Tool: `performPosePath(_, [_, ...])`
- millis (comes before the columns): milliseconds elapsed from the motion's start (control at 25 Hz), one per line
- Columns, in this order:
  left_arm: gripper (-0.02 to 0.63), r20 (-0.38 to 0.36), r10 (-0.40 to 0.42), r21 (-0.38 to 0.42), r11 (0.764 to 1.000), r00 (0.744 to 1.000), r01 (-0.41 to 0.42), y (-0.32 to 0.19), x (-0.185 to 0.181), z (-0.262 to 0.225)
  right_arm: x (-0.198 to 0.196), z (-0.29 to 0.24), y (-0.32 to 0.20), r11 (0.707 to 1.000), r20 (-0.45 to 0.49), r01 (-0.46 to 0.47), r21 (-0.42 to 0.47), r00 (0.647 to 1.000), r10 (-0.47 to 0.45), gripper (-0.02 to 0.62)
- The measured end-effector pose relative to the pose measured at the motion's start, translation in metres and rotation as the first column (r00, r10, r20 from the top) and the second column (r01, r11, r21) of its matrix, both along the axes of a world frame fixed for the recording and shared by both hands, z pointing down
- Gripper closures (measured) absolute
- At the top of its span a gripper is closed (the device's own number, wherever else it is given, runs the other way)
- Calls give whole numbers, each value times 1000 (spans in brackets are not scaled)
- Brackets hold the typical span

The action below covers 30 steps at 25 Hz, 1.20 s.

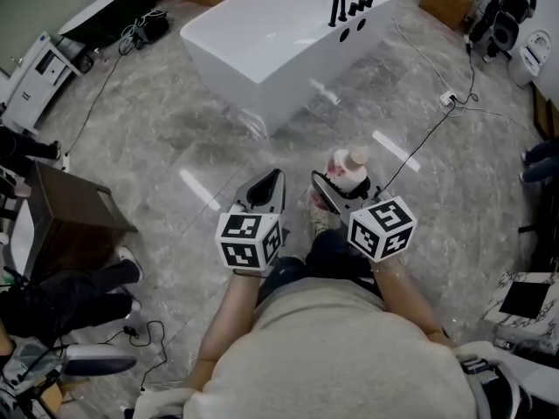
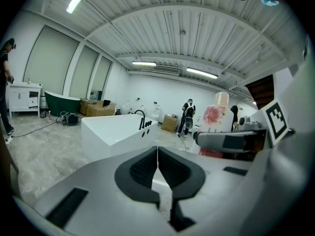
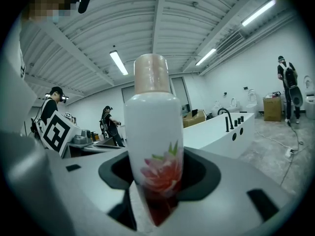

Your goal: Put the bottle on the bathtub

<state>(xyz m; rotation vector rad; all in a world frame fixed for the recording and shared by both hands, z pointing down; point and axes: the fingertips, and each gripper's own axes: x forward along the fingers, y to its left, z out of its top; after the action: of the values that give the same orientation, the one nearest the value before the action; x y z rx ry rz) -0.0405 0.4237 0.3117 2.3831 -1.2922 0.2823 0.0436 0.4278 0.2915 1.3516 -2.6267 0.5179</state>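
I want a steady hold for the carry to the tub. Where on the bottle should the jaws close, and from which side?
Grip the lower body of the bottle from the side, as the right gripper has it. The bottle stands upright with a round, straight-walled body. The cap is narrower and probably a poorer hold.

Bright, even light from ceiling tubes, streaky glare on glossy floor; fisheye bending, dark vignetted corners
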Motion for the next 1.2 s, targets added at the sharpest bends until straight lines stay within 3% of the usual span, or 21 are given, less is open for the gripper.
performPosePath(280, [597, -17, -37, -33, 999, 999, 36, -41, 7, 19, 14, 17, -52, 1000, 18, -28, -7, 999, 28, 371])
performPosePath(600, [597, 11, -124, 5, 992, 992, 124, -161, 31, 15, 49, 12, -171, 999, 25, 13, 44, 1000, -14, 372])
performPosePath(920, [597, 18, -166, 17, 986, 986, 166, -276, 81, 13, 88, 4, -288, 994, 47, 85, 63, 995, -88, 371])
performPosePath(1200, [597, 35, -208, -50, 977, 978, 209, -322, 94, 29, 114, 20, -340, 995, 75, 101, 8, 992, -101, 373])
